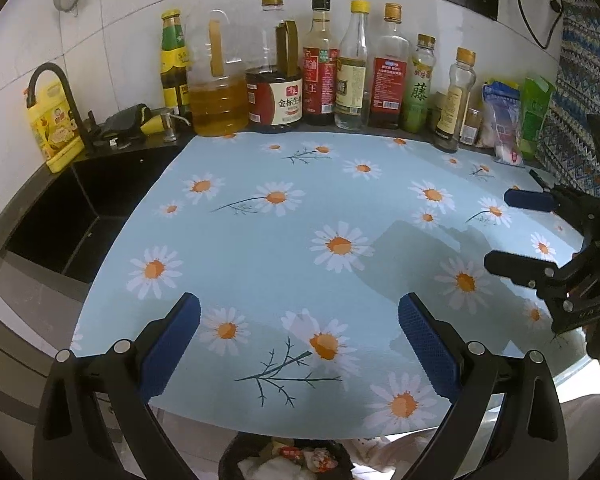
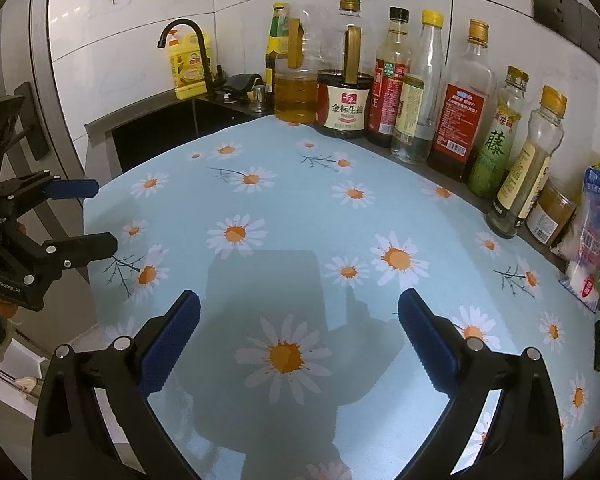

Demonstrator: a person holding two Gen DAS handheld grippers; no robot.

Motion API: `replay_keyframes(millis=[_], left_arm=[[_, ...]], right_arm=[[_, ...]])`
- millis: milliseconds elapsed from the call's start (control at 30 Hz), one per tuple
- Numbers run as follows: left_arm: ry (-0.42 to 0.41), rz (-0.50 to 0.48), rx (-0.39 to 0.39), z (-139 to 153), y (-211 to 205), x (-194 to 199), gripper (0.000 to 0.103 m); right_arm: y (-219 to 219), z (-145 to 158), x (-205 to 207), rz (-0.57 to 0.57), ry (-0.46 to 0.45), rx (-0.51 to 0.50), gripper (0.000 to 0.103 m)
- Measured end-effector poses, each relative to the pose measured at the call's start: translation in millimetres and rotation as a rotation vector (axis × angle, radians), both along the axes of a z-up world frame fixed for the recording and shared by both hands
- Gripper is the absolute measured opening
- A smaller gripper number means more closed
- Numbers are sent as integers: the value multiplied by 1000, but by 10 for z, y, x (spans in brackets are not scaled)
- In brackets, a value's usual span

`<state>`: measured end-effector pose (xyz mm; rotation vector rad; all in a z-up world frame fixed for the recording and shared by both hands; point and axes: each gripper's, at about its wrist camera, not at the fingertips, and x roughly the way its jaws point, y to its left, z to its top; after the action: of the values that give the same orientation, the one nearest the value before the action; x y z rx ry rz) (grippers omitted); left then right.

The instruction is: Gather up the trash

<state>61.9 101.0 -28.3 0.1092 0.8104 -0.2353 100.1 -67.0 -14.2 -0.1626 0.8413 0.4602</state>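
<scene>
While both tools hover above the daisy-print table (image 1: 260, 248), the left hand-held gripper (image 1: 299, 350) has its blue-padded fingers spread wide apart with nothing between them, over the table's near edge. The right hand-held gripper (image 2: 299, 350) is likewise spread and empty, above the middle of the table toward its right side. Each shows in the other's view, jaws parted. Below the near edge, a black-lined trash bin (image 1: 288, 460) holds crumpled wrappers and white paper, just under the left tool. Along the far edge stands a row of oil and sauce bottles (image 1: 276, 68), with packets (image 1: 504, 120) at the far right corner. Beyond the left edge lies a dark sink (image 1: 60, 216) with a black faucet (image 1: 60, 92) and a yellow detergent bottle (image 1: 52, 124).
</scene>
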Motion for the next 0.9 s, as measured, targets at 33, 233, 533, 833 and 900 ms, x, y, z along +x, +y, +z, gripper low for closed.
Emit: replay_keyframes(millis=[33, 233, 533, 833, 900], left_arm=[[-1, -2, 6, -1, -5, -2, 96], [3, 0, 11, -25, 5, -7, 96], [13, 7, -5, -56, 39, -1, 96], [19, 7, -12, -78, 54, 4, 96], [23, 2, -16, -79, 58, 6, 96]], right_arm=[[-5, 1, 0, -2, 1, 1, 98], [-3, 25, -37, -5, -15, -12, 98], [-2, 27, -45, -9, -23, -18, 98], [7, 39, -36, -13, -28, -18, 98], [8, 37, -29, -13, -26, -21, 98]])
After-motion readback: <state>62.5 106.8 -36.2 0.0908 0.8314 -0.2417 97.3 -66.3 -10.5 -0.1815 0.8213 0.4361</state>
